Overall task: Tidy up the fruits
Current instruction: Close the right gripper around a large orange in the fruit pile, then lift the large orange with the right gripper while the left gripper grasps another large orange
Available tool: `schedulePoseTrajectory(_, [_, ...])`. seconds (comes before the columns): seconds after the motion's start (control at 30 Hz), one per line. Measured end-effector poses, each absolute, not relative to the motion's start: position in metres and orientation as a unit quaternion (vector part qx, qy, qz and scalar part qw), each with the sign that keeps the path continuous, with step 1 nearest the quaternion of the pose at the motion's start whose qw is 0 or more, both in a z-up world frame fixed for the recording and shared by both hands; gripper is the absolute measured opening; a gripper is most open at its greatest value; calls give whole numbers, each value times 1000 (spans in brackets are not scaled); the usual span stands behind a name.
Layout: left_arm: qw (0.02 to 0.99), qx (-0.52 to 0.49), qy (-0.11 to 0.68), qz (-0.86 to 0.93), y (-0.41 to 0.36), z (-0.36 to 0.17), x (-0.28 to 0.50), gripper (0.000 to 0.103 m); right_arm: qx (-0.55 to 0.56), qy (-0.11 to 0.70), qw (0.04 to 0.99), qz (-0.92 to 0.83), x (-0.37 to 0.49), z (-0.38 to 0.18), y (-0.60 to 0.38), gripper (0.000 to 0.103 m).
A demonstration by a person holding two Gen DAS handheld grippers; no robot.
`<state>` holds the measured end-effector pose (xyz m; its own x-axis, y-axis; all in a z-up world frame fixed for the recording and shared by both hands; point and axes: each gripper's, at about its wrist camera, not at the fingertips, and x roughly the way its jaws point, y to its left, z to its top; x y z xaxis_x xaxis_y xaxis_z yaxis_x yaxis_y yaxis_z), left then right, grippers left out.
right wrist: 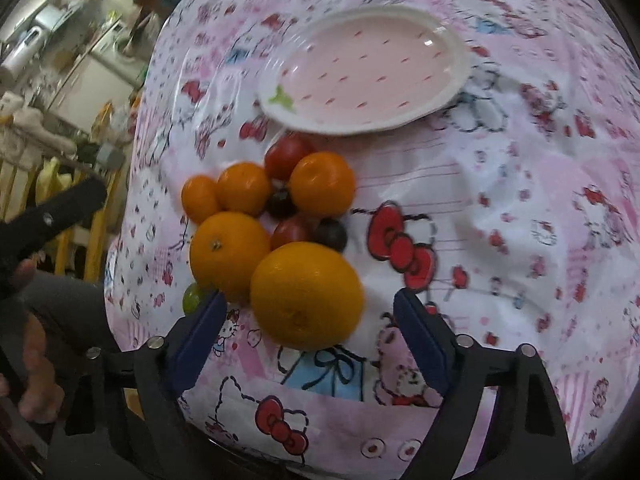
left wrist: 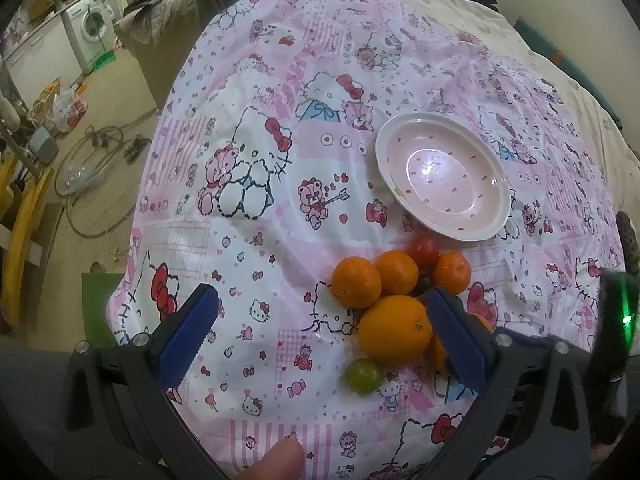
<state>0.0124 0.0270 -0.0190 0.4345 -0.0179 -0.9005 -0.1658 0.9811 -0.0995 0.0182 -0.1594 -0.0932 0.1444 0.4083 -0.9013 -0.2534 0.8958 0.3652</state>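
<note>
A pile of fruit lies on the pink cartoon tablecloth (left wrist: 248, 216). It holds a large orange (right wrist: 308, 296), a second orange (right wrist: 228, 254), small mandarins (right wrist: 322, 184), red tomatoes (right wrist: 288, 156), dark grapes (right wrist: 330, 234) and a green grape (left wrist: 363, 376). Just beyond the pile sits an empty pink plate (left wrist: 384, 148), which the right wrist view also shows as a plate (right wrist: 340, 126). My right gripper (right wrist: 310, 299) is open, with its blue fingers on either side of the large orange and a gap on both sides. My left gripper (left wrist: 322, 294) is open over the cloth, its right finger (left wrist: 456, 336) beside another orange (left wrist: 394, 330).
The table's left edge drops to a floor with cables (left wrist: 96, 184), a yellow frame (left wrist: 24, 232) and a washing machine (left wrist: 90, 26). A thumb (left wrist: 276, 460) shows at the bottom. The right gripper's body with a green light (left wrist: 624, 316) is at the right edge.
</note>
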Motion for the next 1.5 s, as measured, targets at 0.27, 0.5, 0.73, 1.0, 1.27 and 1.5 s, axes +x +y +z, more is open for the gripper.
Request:
schedulePoseTrajectory(0.27, [844,-81,528,44,28,-19,13,102,55,629,745,215,24,-108,-154,65])
schedulePoseTrajectory(0.5, [840,-78,534,52,30,-24,13,102,85,609,757,221,21,-91,-172,61])
schedulePoseTrajectory(0.73, [826,-67,559,33,21,-39,14,102,134,544,812,163,21,-50,-230,61])
schedulePoseTrajectory(1.0, [790,-21,610,-45,-40,-75,18,83,165,520,828,133,28,-40,-251,61])
schedulePoseTrajectory(1.27, [776,9,630,-36,-60,-96,34,71,180,523,823,128,27,-41,-260,61])
schedulePoseTrajectory(1.5, [774,19,632,-28,-61,-98,37,59,166,519,829,127,29,-39,-254,61])
